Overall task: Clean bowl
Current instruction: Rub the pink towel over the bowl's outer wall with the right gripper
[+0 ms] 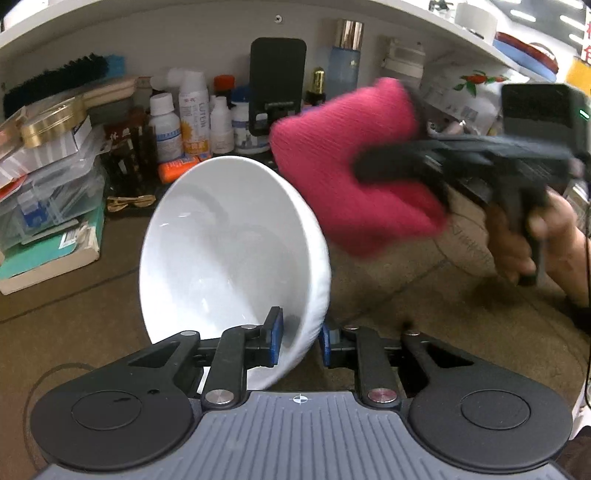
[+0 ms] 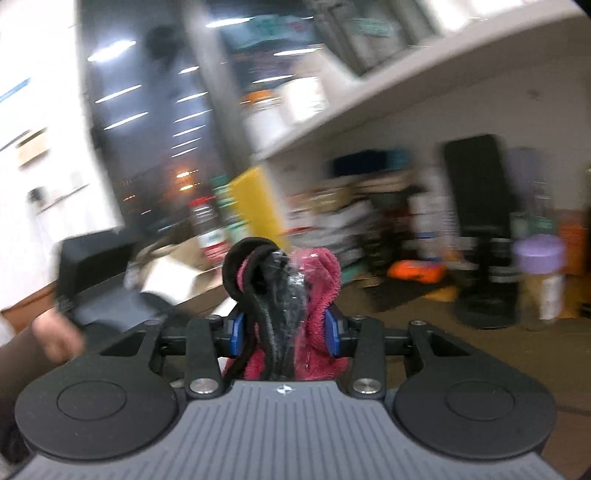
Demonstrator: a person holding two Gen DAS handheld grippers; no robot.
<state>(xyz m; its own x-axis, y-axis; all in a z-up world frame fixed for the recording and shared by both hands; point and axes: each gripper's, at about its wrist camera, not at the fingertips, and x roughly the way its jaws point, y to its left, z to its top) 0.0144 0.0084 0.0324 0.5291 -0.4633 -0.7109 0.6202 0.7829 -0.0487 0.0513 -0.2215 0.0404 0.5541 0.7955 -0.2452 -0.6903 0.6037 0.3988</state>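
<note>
A white bowl point(image 1: 229, 251) is tipped steeply on its side, its hollow facing left and towards the camera. My left gripper point(image 1: 300, 336) is shut on its lower rim, with one blue pad inside the bowl and the other outside. Just right of the bowl's upper edge hangs a pink cloth point(image 1: 343, 166), blurred, with my right gripper point(image 1: 388, 147) shut on it. In the right wrist view the pink cloth point(image 2: 317, 284), bunched with a black part, fills the gap between the blue pads of the right gripper point(image 2: 284, 332). That view does not show the bowl.
Bottles point(image 1: 192, 114) and a black stand point(image 1: 277, 85) line the back wall under a white shelf point(image 1: 147, 22). Boxes and books point(image 1: 48, 192) are stacked at the left. A person's hand point(image 1: 517, 243) holds the right gripper's handle. A brown tabletop point(image 1: 406, 295) lies below.
</note>
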